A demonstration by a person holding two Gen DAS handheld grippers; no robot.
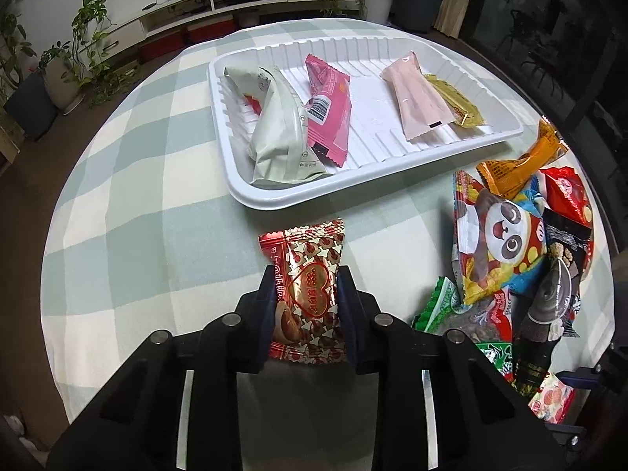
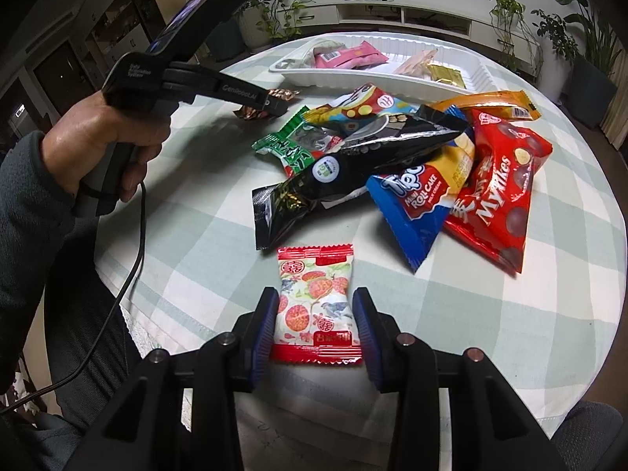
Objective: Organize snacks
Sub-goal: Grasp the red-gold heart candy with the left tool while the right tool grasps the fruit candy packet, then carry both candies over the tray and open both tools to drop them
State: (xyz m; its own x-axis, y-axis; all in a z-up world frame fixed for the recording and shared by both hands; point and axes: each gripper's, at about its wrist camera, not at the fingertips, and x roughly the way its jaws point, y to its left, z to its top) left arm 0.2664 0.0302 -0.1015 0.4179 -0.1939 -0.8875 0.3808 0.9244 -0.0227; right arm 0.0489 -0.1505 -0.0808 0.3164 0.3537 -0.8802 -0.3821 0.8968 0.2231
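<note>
My left gripper (image 1: 307, 274) is shut on a red-and-gold candy packet with a heart (image 1: 312, 298), just in front of the white tray (image 1: 274, 196). The right wrist view shows the same gripper (image 2: 274, 104) in a person's hand (image 2: 110, 137), over the table's far left. My right gripper (image 2: 315, 296) is shut on a red-and-white packet printed with pomegranates (image 2: 314, 310) near the table's front edge. The tray holds a pale green packet (image 1: 274, 129), a pink one (image 1: 327, 114), a light pink one (image 1: 418, 94) and a gold one (image 1: 455, 100).
A pile of several snack bags (image 2: 412, 157) lies right of the tray, among them a panda bag (image 1: 498, 235), a black bag (image 2: 353, 165) and a red Mylikes bag (image 2: 498, 196). The round table has a green-and-white check cloth (image 1: 137, 216). A cable (image 2: 133, 243) hangs from the left gripper's handle.
</note>
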